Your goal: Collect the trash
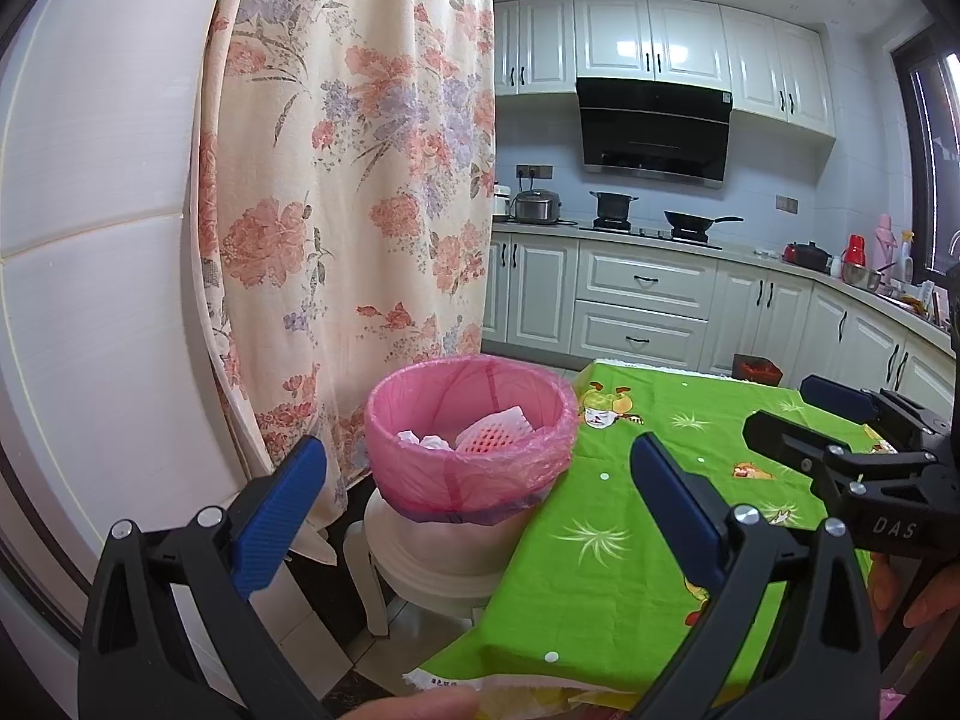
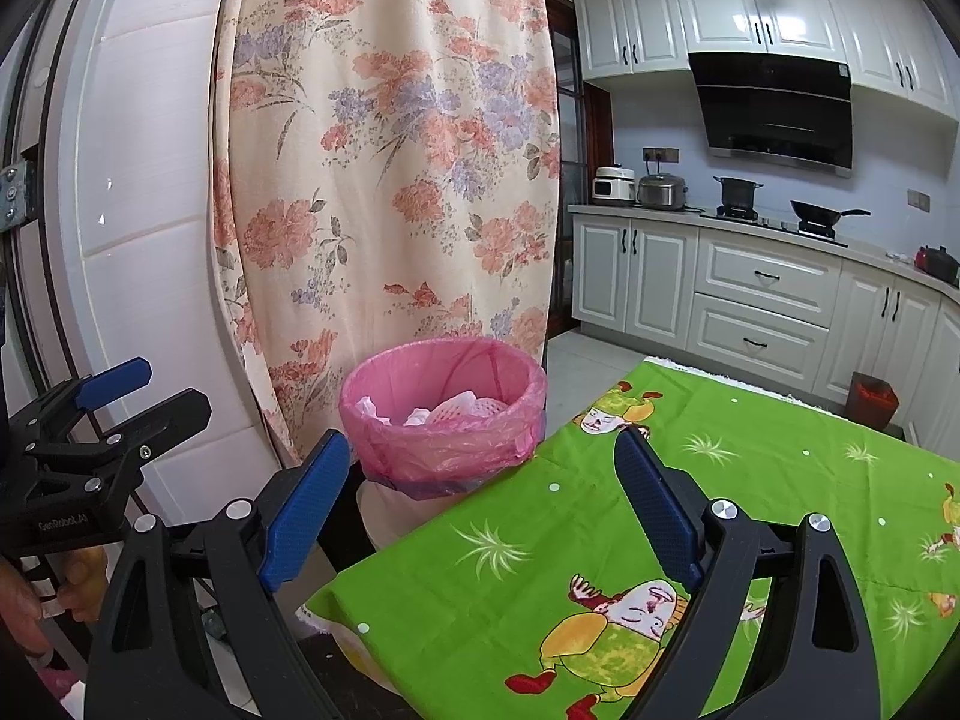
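Observation:
A small bin with a pink liner (image 1: 471,435) stands on a white stool (image 1: 420,564) at the left edge of the table; it also shows in the right wrist view (image 2: 444,414). Inside lie a white-and-pink foam fruit net (image 1: 495,432) and crumpled white paper (image 1: 420,438). My left gripper (image 1: 480,516) is open and empty, held in front of the bin. My right gripper (image 2: 480,510) is open and empty above the green tablecloth (image 2: 600,540). Each gripper shows in the other's view, the right one (image 1: 840,438) and the left one (image 2: 102,414).
A floral curtain (image 1: 354,180) hangs behind the bin beside a white tiled wall. Kitchen cabinets, a stove with pans and a range hood (image 1: 654,126) stand at the back. A small dark bin with a red liner (image 1: 757,369) stands on the floor beyond the table. A printed wrapper edge (image 1: 456,681) shows at the bottom.

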`<state>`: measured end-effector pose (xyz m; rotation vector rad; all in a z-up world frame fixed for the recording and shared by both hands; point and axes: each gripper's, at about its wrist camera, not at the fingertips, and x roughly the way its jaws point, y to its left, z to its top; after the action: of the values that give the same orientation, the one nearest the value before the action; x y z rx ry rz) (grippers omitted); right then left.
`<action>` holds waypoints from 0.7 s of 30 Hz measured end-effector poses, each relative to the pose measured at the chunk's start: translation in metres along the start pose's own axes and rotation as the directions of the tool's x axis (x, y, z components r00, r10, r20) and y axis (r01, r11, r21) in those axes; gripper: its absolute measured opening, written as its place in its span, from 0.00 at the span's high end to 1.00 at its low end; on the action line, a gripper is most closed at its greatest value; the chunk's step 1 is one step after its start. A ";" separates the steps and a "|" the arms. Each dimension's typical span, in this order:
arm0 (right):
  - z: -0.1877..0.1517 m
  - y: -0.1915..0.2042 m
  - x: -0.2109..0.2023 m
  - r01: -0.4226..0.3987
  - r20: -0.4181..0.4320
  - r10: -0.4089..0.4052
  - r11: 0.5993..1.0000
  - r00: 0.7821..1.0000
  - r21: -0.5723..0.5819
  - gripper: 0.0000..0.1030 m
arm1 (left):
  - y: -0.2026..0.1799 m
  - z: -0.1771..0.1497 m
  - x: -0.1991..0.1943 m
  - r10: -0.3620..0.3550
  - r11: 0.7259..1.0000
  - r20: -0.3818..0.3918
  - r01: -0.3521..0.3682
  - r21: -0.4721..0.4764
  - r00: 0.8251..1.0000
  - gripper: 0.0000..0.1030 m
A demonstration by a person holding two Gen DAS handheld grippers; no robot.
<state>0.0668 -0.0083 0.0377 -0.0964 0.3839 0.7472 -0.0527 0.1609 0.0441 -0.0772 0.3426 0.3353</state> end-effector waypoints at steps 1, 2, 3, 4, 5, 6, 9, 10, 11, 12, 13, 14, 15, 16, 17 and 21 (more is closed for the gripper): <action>0.000 0.000 0.000 0.000 -0.001 0.000 1.000 1.000 0.000 0.18 | 0.000 0.000 0.000 0.000 1.000 -0.001 0.000 0.000 1.000 0.05; -0.001 0.000 0.000 0.000 -0.001 0.000 1.000 1.000 -0.001 0.18 | 0.000 0.000 0.000 0.000 1.000 0.000 0.000 -0.001 1.000 0.05; -0.001 0.001 0.000 0.000 -0.002 0.000 1.000 1.000 -0.001 0.18 | 0.000 0.000 0.000 0.000 1.000 0.000 0.000 -0.001 1.000 0.05; 0.000 0.000 0.000 0.000 -0.002 0.000 1.000 1.000 0.000 0.18 | 0.000 0.000 0.000 0.000 1.000 0.000 0.000 -0.002 1.000 0.05; -0.001 0.000 0.000 0.000 -0.003 0.000 1.000 1.000 0.001 0.18 | 0.000 0.000 0.000 0.001 1.000 0.000 -0.001 0.000 1.000 0.05; -0.001 0.000 0.000 -0.001 -0.002 0.001 1.000 1.000 0.001 0.18 | 0.000 0.000 0.000 0.000 1.000 0.000 0.000 0.000 1.000 0.05; -0.001 0.000 0.000 0.000 -0.002 0.000 1.000 1.000 0.001 0.18 | 0.000 0.000 0.000 -0.001 1.000 -0.001 0.001 0.000 1.000 0.05; -0.001 -0.001 0.000 -0.001 -0.002 0.001 1.000 1.000 0.002 0.18 | 0.000 0.000 0.000 -0.001 1.000 -0.001 0.001 0.001 1.000 0.05; -0.001 0.000 0.000 -0.002 -0.002 0.002 1.000 1.000 0.003 0.18 | 0.000 -0.001 0.000 0.000 1.000 -0.001 0.000 0.001 1.000 0.05; -0.001 -0.001 0.000 -0.001 -0.002 0.001 1.000 1.000 0.001 0.18 | 0.000 -0.001 0.000 0.000 1.000 0.000 0.000 0.001 1.000 0.05; -0.001 0.000 0.000 -0.001 -0.002 0.001 1.000 1.000 0.001 0.18 | 0.000 -0.001 0.000 0.000 1.000 -0.001 0.000 0.002 1.000 0.05; -0.001 0.000 0.000 -0.001 -0.002 0.001 1.000 1.000 0.001 0.18 | 0.000 -0.001 0.000 0.001 1.000 -0.002 -0.001 0.003 1.000 0.05; -0.001 -0.001 0.000 -0.001 -0.002 0.001 1.000 1.000 0.002 0.18 | 0.000 -0.001 0.000 0.001 1.000 -0.002 -0.001 0.001 1.000 0.05; -0.001 -0.001 0.000 -0.002 -0.002 0.002 1.000 1.000 0.002 0.18 | 0.000 -0.001 0.000 0.001 1.000 -0.002 -0.001 0.001 1.000 0.05; -0.001 0.000 0.000 -0.003 -0.001 0.003 1.000 1.000 0.003 0.18 | 0.000 -0.001 0.000 0.000 1.000 -0.001 0.000 0.000 1.000 0.05; -0.001 0.000 0.000 -0.003 -0.002 0.003 1.000 1.000 0.003 0.18 | -0.001 -0.002 0.000 0.005 1.000 -0.001 -0.005 0.003 1.000 0.05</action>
<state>0.0667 -0.0086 0.0364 -0.0934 0.3874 0.7499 -0.0525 0.1593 0.0418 -0.0733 0.3446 0.3394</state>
